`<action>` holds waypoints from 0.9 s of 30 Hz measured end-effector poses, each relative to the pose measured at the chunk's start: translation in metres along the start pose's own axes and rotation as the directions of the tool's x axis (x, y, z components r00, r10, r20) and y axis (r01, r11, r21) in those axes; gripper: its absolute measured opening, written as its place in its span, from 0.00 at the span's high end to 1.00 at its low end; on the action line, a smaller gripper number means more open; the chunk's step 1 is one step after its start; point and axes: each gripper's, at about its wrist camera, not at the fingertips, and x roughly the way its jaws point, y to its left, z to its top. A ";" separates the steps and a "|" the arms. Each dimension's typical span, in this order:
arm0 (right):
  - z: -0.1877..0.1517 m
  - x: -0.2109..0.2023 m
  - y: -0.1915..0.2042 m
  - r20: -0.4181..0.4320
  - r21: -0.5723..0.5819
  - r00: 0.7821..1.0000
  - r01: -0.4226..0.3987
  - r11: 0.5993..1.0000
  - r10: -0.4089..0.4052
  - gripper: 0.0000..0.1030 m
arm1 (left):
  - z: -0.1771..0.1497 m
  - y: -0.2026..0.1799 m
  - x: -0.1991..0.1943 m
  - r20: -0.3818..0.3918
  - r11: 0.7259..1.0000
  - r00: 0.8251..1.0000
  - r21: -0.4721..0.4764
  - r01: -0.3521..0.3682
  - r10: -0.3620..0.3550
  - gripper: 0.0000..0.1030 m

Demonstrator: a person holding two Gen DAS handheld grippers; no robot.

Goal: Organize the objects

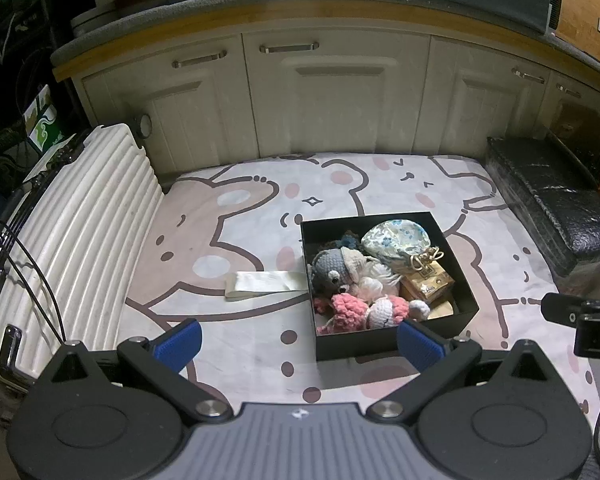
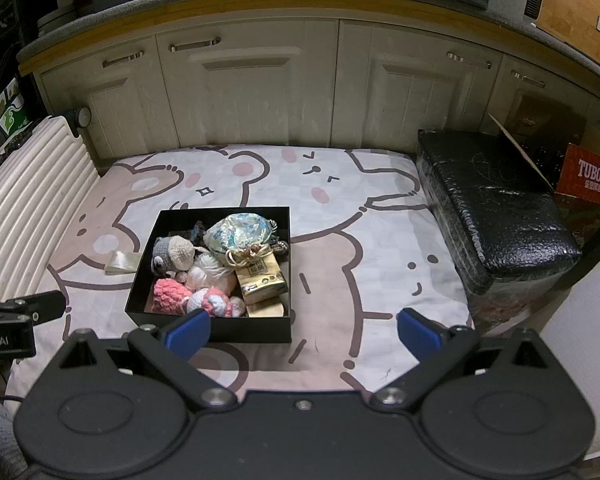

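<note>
A black box (image 1: 392, 336) is set on a cartoon-printed sheet (image 1: 236, 332), open at the top and filled with soft things. The left gripper (image 1: 298, 340) is held released, its blue pads wide apart and nothing between them; the box lies just ahead of it and to its right, with the near wall behind its right pad. The right gripper (image 2: 304, 330) is likewise spread and empty, and the same box (image 2: 220, 326) lies ahead of it and to its left. Neither gripper is clearly the nearer.

Outside the box, touching or nearly touching its left wall, a flat pale folded piece (image 1: 266, 282) is laid with its long axis running left to right; it is probably paper or cloth, though this cannot be settled. It lies on the left gripper's side, so that gripper is judged the better placed for it.

Inside the box are seen a grey crocheted doll (image 1: 332, 270), pink and white crocheted pieces (image 1: 364, 306), a glossy floral pouch (image 1: 396, 242) tied with gold cord, and a rigid gold carton (image 1: 426, 284). A ribbed white suitcase (image 1: 80, 216) lies at the far left.
</note>
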 end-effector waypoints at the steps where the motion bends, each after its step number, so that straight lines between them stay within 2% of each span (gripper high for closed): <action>1: 0.000 0.000 0.000 0.000 0.000 1.000 0.000 1.000 0.000 0.02 | 0.000 0.000 0.000 -0.001 1.000 1.000 -0.001 0.001 -0.001 0.00; 27: 0.000 0.000 0.002 -0.001 0.000 1.000 0.001 1.000 -0.001 0.02 | 0.001 0.000 0.002 -0.010 1.000 1.000 -0.003 0.006 -0.006 0.00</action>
